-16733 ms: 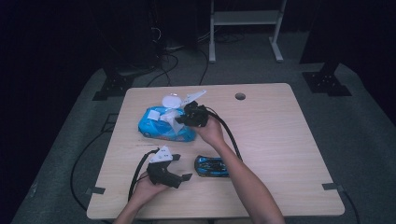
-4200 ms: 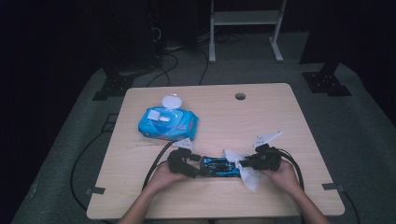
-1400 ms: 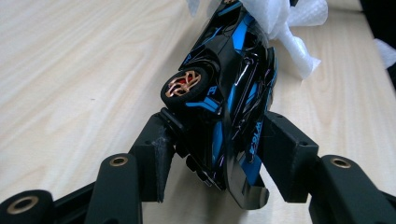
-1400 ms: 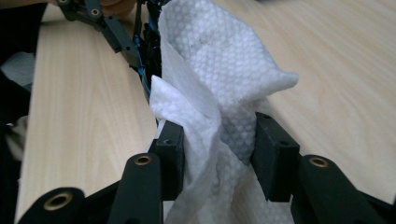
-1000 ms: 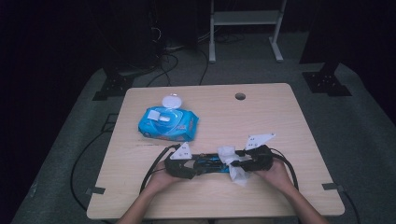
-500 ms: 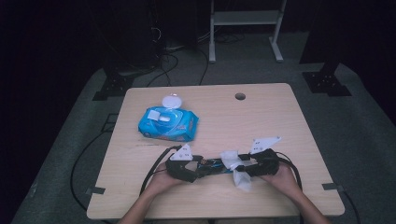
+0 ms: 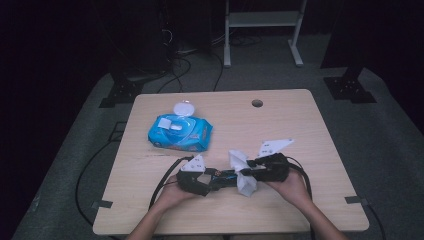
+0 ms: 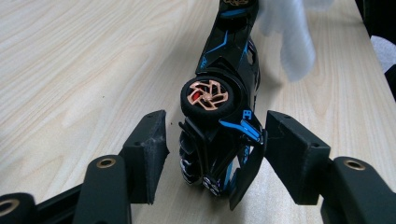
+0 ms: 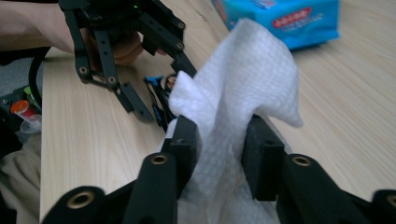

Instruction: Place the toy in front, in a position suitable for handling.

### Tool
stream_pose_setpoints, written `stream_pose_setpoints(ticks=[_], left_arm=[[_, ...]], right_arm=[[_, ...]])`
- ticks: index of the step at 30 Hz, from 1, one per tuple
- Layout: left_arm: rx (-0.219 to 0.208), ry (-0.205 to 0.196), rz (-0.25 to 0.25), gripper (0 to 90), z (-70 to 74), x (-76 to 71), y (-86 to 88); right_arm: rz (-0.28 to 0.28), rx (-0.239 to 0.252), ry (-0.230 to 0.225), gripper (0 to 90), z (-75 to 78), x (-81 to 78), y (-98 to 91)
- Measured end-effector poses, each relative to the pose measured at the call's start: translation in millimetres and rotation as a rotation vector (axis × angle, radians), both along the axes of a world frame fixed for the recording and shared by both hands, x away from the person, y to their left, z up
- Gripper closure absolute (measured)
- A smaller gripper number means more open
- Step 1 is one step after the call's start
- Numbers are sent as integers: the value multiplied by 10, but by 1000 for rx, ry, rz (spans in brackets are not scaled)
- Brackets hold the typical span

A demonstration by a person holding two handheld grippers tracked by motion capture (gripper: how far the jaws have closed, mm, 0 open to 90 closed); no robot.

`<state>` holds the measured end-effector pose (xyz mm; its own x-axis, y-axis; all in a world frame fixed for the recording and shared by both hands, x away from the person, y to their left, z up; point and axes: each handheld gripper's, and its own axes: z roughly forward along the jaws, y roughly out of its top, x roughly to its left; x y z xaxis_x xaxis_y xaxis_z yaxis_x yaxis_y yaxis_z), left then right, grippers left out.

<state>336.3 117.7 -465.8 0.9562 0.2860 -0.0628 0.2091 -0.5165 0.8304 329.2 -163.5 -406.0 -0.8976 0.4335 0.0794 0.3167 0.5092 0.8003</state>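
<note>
A black-and-blue toy car (image 7: 223, 178) lies on its side near the table's front edge, one copper-rimmed wheel (image 8: 208, 94) facing up. My left gripper (image 7: 206, 181) is open, and its jaws have just been closing a little. They flank the car's tail (image 8: 217, 149): the right pad (image 8: 287, 154) meets the rear wing, while the left pad (image 8: 152, 149) stands just clear. My right gripper (image 7: 251, 173) is shut on a crumpled white wipe (image 9: 238, 79) and has just been closing. It holds the wipe (image 7: 242, 172) at the car's other end.
A blue pack of wipes (image 7: 180, 133) with its white lid flipped open sits behind the hands, left of centre. A round hole (image 7: 257, 103) pierces the table near its far edge. Cables trail off the left front of the table (image 7: 150, 195).
My right gripper has risen slightly with the wipe, which now stands up higher over the car's end. My left gripper and the car have stayed put.
</note>
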Motion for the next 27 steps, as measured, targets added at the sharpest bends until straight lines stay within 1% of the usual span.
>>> stream_pose_setpoints(ticks=[1, 2, 3, 4, 5, 6, 7, 8, 9, 11, 12, 13, 14, 15, 17, 19, 20, 22, 24, 27], left_arm=[[0, 0, 0, 406, 0, 0, 0], [0, -2, -1, 414, 3, 0, 8], [0, -2, -1, 421, 3, 0, 8], [-7, 2, -2, 422, 1, 0, 8], [-3, 1, -4, 425, 2, 0, 8], [-5, 2, -6, 432, -1, -1, 6], [-5, 2, -6, 442, -1, -1, 6], [-4, -2, -9, 442, 0, -4, 7], [-8, -3, -12, 470, 3, -8, 8], [-13, 0, -16, 509, 6, -8, 10], [-14, -1, -14, 517, 9, -9, 9], [-14, -1, -14, 527, 9, -9, 9], [-11, -5, -14, 538, 9, -11, 10], [-11, -5, -14, 545, 9, -11, 10], [-12, 0, -16, 548, 8, -6, 19], [-13, 0, -19, 553, 9, -6, 21], [-19, 0, -22, 555, 10, -8, 21], [-23, 1, -22, 557, 9, -9, 22], [-25, 2, -23, 557, 8, -7, 20], [-22, -1, -25, 557, 8, -7, 15]], right_arm=[[0, 0, 0, 696, 0, 0, 0], [25, -6, 3, 702, -17, 30, 148], [25, -6, 3, 702, -17, 30, 148], [47, -13, 27, 656, -47, 69, 284], [58, -22, 35, 620, -64, 87, 344], [53, -33, 34, 572, -77, 97, 392], [53, -33, 34, 572, -77, 97, 392], [43, -38, 33, 545, -87, 106, 426], [42, -38, 34, 545, -95, 110, 471], [38, -26, 18, 574, -95, 105, 502], [40, -22, 14, 625, -95, 105, 518], [40, -22, 14, 625, -95, 105, 518], [45, -18, -15, 742, -103, 86, 558], [45, -18, -15, 742, -103, 86, 558], [62, -12, -14, 816, -138, 79, 613], [65, -17, -16, 818, -146, 79, 616], [62, -16, -10, 819, -143, 84, 582], [45, -36, -20, 820, -135, 77, 510], [29, -26, -8, 823, -142, 83, 422], [20, -23, -3, 826, -139, 64, 402]])
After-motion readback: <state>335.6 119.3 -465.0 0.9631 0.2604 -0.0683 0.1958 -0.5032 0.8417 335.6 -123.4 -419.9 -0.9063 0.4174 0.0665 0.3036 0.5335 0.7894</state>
